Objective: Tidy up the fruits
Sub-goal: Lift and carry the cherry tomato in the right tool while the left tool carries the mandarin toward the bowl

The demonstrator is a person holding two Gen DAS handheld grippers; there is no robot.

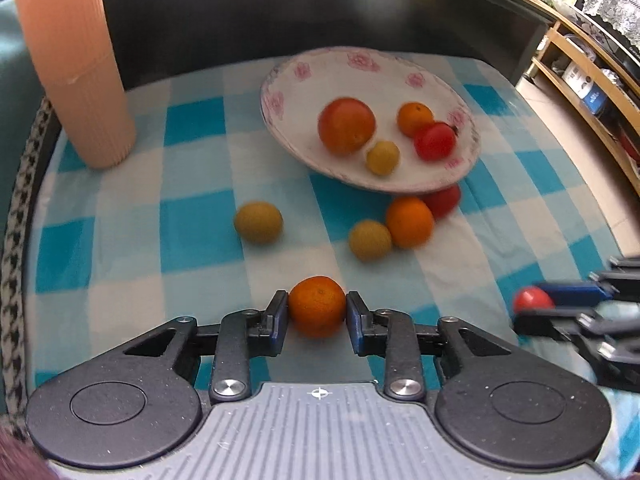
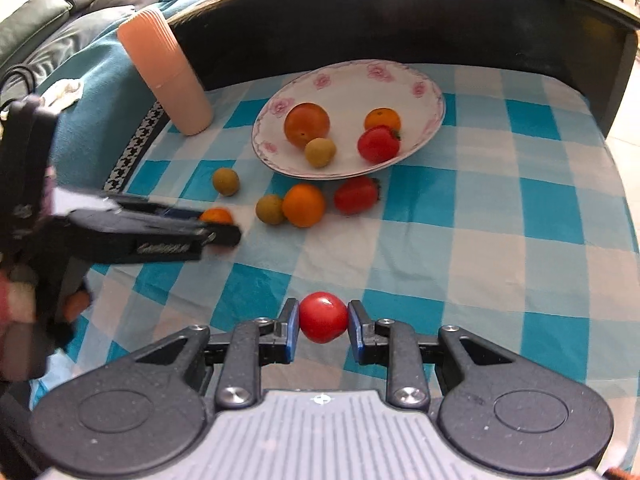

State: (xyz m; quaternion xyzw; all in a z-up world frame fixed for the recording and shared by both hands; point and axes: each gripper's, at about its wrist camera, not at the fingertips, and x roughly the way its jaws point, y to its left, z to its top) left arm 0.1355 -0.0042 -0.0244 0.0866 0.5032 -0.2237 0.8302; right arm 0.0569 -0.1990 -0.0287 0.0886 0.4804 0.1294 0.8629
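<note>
My left gripper (image 1: 317, 307) is shut on a small orange mandarin (image 1: 317, 306) above the blue checked cloth; it also shows in the right wrist view (image 2: 216, 216). My right gripper (image 2: 323, 317) is shut on a small red tomato (image 2: 323, 317), seen at the right edge of the left wrist view (image 1: 532, 300). The white floral plate (image 1: 304, 92) holds a large orange (image 1: 346, 125), a small orange (image 1: 414, 118), a red tomato (image 1: 434, 141) and a yellow-green fruit (image 1: 383, 157). On the cloth lie two yellow-green fruits (image 1: 258, 222) (image 1: 369, 239), an orange (image 1: 409, 222) and a red tomato (image 1: 444, 199).
A tall ribbed peach-coloured cup (image 1: 74, 64) stands at the back left. A dark raised wall (image 2: 400, 12) runs behind the plate. Wooden shelves (image 1: 580, 80) are off to the right. A teal blanket (image 2: 100, 72) covers the sofa on the left.
</note>
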